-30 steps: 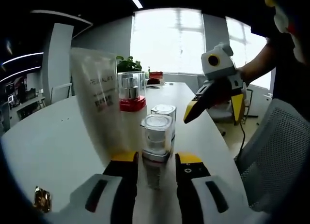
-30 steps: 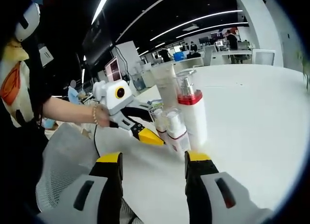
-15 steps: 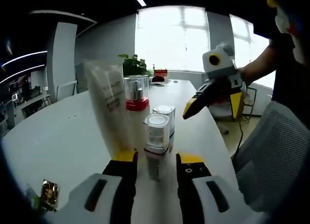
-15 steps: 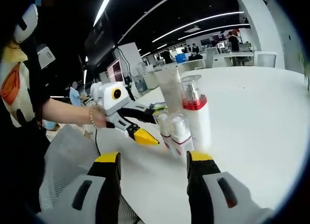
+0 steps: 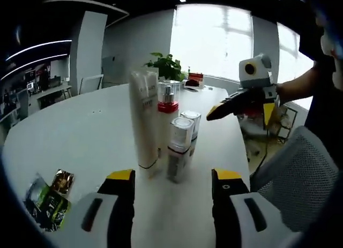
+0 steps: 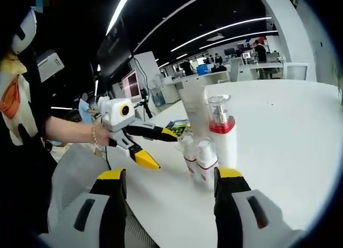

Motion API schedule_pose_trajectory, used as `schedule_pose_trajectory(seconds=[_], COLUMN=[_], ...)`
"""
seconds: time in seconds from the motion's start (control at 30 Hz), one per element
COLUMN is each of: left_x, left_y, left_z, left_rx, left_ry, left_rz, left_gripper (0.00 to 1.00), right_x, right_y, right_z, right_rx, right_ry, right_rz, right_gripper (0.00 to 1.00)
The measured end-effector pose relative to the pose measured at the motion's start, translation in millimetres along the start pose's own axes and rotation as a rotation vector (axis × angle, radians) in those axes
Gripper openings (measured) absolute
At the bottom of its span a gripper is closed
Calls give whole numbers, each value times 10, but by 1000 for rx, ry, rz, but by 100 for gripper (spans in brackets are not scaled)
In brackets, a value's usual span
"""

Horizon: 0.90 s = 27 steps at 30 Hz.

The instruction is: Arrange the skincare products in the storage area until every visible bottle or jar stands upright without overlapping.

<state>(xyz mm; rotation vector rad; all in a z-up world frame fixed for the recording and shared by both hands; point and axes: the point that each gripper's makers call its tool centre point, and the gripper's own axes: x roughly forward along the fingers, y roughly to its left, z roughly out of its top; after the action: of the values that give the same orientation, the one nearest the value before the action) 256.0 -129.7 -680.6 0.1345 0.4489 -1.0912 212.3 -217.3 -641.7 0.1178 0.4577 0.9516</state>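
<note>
Between the left tool's [image 5: 171,178] wide, empty jaws the four products stand upright in a tight cluster on the surface [image 5: 75,135], tube [image 5: 143,119] beside pump [image 5: 167,111], two jars [image 5: 181,143] in front, so I judge both it and the equally wide, empty right tool [image 6: 171,178] should draw straight away, brushing nothing.

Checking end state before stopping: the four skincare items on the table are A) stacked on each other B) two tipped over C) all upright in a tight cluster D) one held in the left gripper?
C: the tube, red-collared pump bottle and two small clear-capped bottles all stand upright; the left gripper is open and holds nothing.
</note>
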Motion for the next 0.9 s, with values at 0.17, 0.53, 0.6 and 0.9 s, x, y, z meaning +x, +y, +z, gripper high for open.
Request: schedule_pose_trajectory(seconds=[0.17, 0.53, 0.6, 0.9], left_x=[-206, -652, -735, -1210], left_y=[-22, 43, 100, 322], left_z=[-95, -155, -135, -242], left_rx=[-90, -201, -214, -309], left_ry=[40, 49, 26, 10], left_rz=[33, 97, 120, 255], left_gripper=[60, 84, 88, 99], right_x=[25, 69, 64, 76], right_y=[81, 241, 243, 269], right_z=[112, 150, 140, 147], right_rx=[4, 55, 54, 78], right_ry=[-21, -31, -29, -18], right_rz=[-5, -35, -44, -67], right_gripper=[70, 83, 85, 93])
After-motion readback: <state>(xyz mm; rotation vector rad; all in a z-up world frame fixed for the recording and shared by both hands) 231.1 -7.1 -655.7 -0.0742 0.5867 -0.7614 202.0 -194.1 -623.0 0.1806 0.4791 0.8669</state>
